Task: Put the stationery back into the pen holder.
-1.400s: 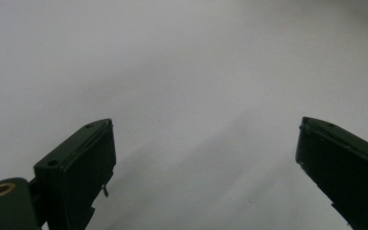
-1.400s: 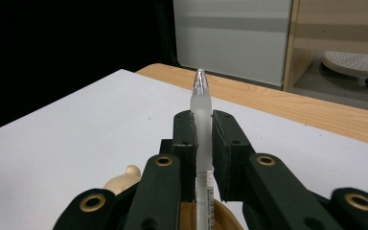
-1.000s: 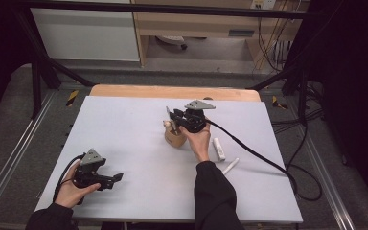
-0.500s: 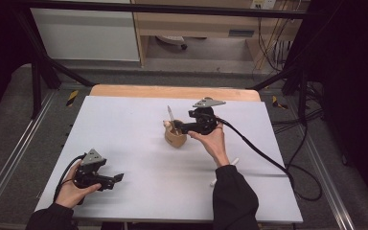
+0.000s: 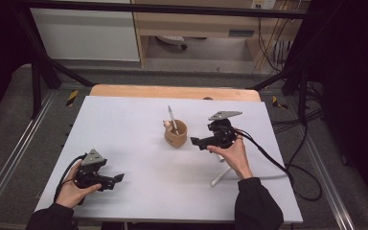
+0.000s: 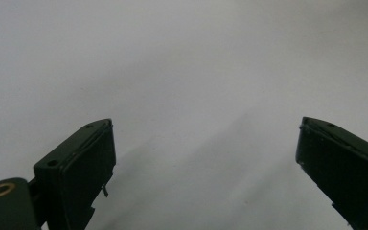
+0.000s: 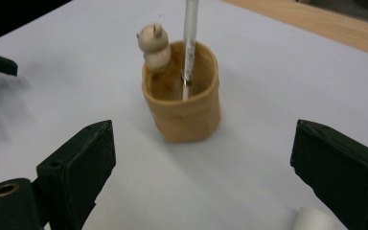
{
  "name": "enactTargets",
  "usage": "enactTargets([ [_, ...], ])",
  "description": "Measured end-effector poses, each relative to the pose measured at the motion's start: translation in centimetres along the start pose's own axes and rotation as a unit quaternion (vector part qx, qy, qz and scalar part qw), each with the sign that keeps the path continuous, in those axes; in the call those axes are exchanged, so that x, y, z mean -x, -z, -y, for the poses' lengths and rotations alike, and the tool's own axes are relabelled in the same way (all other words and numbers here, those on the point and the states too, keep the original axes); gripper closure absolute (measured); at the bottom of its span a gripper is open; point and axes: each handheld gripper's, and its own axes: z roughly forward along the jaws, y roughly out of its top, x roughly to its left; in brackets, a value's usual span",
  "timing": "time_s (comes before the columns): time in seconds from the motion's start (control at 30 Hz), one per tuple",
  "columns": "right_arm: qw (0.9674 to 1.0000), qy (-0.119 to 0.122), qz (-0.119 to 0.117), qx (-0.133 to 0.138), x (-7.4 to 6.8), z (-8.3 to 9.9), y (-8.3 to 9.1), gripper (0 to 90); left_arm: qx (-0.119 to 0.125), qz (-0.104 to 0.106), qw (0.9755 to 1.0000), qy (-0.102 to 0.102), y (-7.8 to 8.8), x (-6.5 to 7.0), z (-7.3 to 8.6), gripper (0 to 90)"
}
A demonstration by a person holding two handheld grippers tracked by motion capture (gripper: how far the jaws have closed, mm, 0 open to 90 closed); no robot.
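Near the middle of the white tabletop (image 5: 139, 129) stands the tan holder cup (image 5: 176, 134), a white pen (image 5: 172, 118) upright inside it and leaning on the rim beside a little bear figure (image 7: 153, 45). Right gripper (image 5: 195, 142) sits just beside the cup, its fingers (image 7: 79, 163) having just been opening, now wide with nothing between them. Two more white pens (image 5: 222, 173) lie by the right hand (image 5: 235, 158), and those look like the next pick. To do it well: swing down, straddle one pen across its middle, close squarely, and lift clear before tilting it tip-down over the cup. Left gripper (image 5: 117, 178) rests low at the near left, fingers (image 6: 79, 165) spread wide over bare tabletop, holding nothing.
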Motion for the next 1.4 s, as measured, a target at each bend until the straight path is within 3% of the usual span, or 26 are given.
enactTargets([
  [0.17,0.9999,-0.006,-0.002,-0.01,0.8,2.3,1.4,18.9,-0.002,0.0,1.0,-0.002,-0.1,0.1,0.0,6.5],
  [0.43,0.9996,-0.013,0.008,-0.023,2.7,6.0,3.4,44.0,-0.005,-0.001,1.0,-0.003,-0.2,0.2,0.0,6.4],
  [0.63,0.9991,-0.018,0.03,-0.024,4.2,8.0,4.7,67.2,-0.008,0.0,1.0,-0.004,-0.3,0.4,-0.1,6.4],
  [0.9,0.996,-0.022,0.076,-0.041,6.5,10.0,5.7,88.9,-0.012,0.003,0.9999,-0.009,-0.7,0.9,-0.5,6.4],
  [1.0,0.9951,-0.028,0.082,-0.048,7.3,10.8,5.6,90.0,-0.014,0.005,0.9998,-0.01,-0.9,1.4,-0.8,6.4],
  [1.13,0.9939,-0.019,0.088,-0.063,8.0,11.5,5.1,90.0,-0.015,0.01,0.9997,-0.013,-1.3,2.1,-1.3,6.4],
  [1.4,0.9939,0.001,0.077,-0.079,8.6,12.0,4.3,90.0,-0.024,0.021,0.9991,-0.027,-2.5,4.1,-2.7,6.4],
])
